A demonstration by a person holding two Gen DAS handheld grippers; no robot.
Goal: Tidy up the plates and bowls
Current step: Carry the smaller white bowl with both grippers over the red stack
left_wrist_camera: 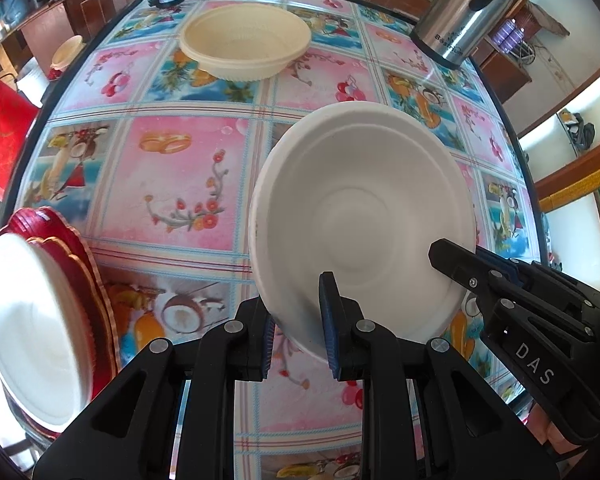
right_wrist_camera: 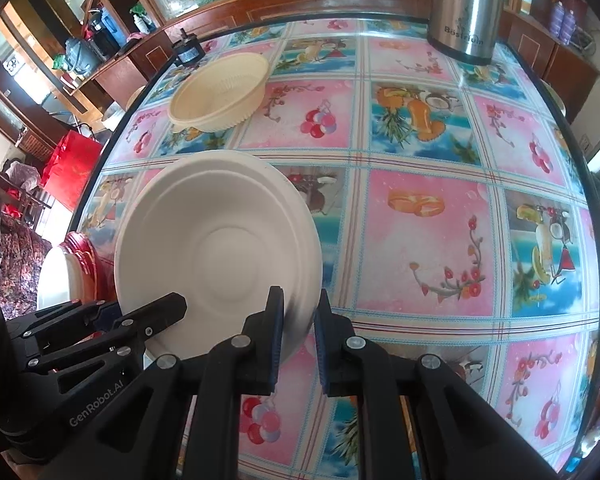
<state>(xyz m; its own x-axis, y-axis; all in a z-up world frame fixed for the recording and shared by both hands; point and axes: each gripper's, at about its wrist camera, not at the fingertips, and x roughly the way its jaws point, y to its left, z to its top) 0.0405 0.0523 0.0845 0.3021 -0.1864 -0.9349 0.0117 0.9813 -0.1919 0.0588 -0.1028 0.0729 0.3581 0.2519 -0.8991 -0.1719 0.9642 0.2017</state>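
White paper bowl [left_wrist_camera: 360, 216] hangs tilted above the table's near half, its rim pinched between both my closed tongs, left gripper [left_wrist_camera: 298, 328] and right gripper [right_wrist_camera: 298, 336]. Farther off, a cream bowl [left_wrist_camera: 246, 40] sits near the far edge.

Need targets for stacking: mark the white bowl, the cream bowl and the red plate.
white bowl [left_wrist_camera: 360, 216], left wrist view, inner bottom.
cream bowl [right_wrist_camera: 220, 92], right wrist view, inner wall.
red plate [left_wrist_camera: 96, 292], left wrist view, scalloped rim.

White plate [left_wrist_camera: 32, 320] blurred, edge-cropped
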